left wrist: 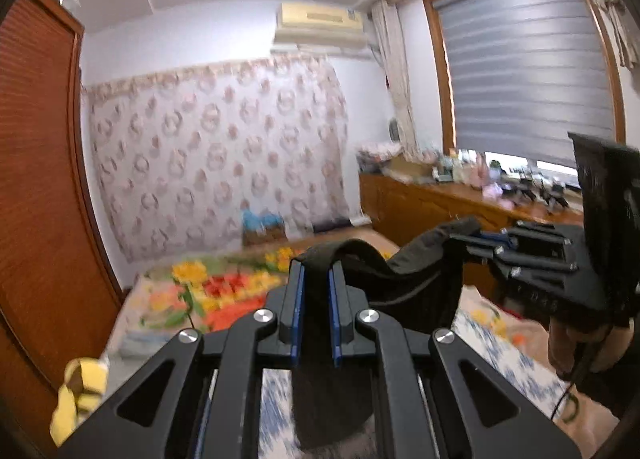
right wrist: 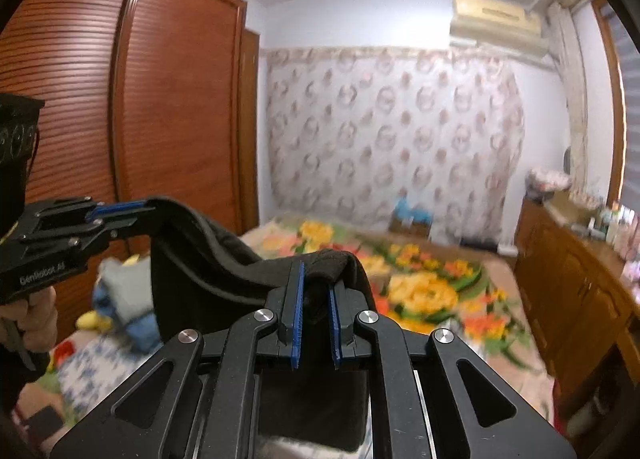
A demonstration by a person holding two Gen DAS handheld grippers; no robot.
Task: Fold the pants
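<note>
the left hand-held gripper (left wrist: 316, 271) is clamped on an edge of the black pants (left wrist: 404, 279), its blue pads pinching a thick band of the cloth; the right hand-held gripper (right wrist: 318, 279) is clamped on the same edge further along, so the pants (right wrist: 208, 255) hang in a sagging span between the two, lifted clear above the bed (right wrist: 424, 291) with its flowered cover; the rest of the garment drops out of sight below both cameras, so whether the legs hang straight or twisted cannot be told; both views are smeared, which probably means the hands are travelling; the main risk from here, as a judgement, is slip: each grip holds only a narrow bite of a heavy fabric, and a quick swing could drag the band out of one pair of pads, dumping that side in a heap; a second risk is unevenness, since if one hand runs higher or further than the other the legs will land skewed and the fold line will not be true; the trailing cloth could also catch the soft toys (right wrist: 120, 299) by the wardrobe (right wrist: 172, 99).
</note>
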